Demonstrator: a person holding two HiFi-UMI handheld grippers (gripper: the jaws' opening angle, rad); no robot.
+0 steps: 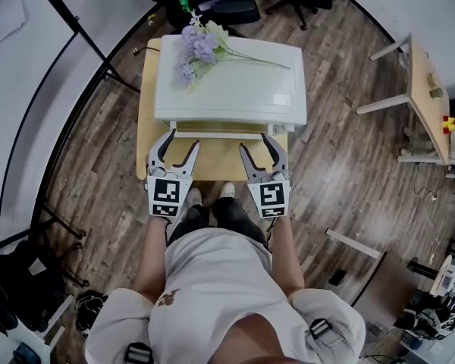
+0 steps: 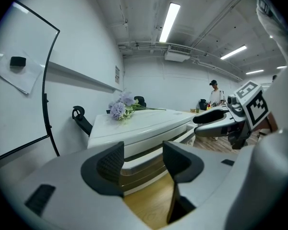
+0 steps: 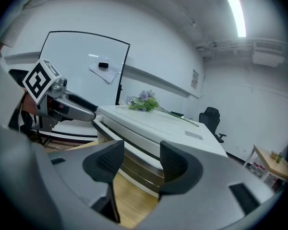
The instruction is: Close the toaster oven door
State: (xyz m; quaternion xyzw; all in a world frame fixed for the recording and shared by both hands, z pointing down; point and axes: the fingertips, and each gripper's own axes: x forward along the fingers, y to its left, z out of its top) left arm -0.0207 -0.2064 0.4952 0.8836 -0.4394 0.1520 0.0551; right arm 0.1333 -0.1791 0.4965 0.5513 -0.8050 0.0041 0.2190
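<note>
Head view: a person in a white shirt (image 1: 220, 294) stood over a small wooden table (image 1: 212, 164), holding the left gripper (image 1: 182, 142) and the right gripper (image 1: 255, 144) side by side. Both pointed at the front of a white toaster oven (image 1: 227, 89) and stopped just short of it. The oven filled most of the tabletop, and its door (image 1: 224, 130) faced the grippers. A bunch of lilac flowers (image 1: 201, 48) lay on its roof.

Left gripper view: the left tool's dark ribbed pads stood apart, released, with nothing between them. Through the gap showed the oven's front, where the door looked raised against the body, though whether it was fully shut could not be told. The right gripper reached in from the right beside it. A whiteboard (image 2: 19, 80) stood at the left wall, and a second person (image 2: 214, 93) stood far off.

Right gripper view: this tool's jaws were likewise parted and empty, aimed at the oven's dark glass front, with the left gripper at the left and an office chair (image 3: 211, 119) behind
</note>
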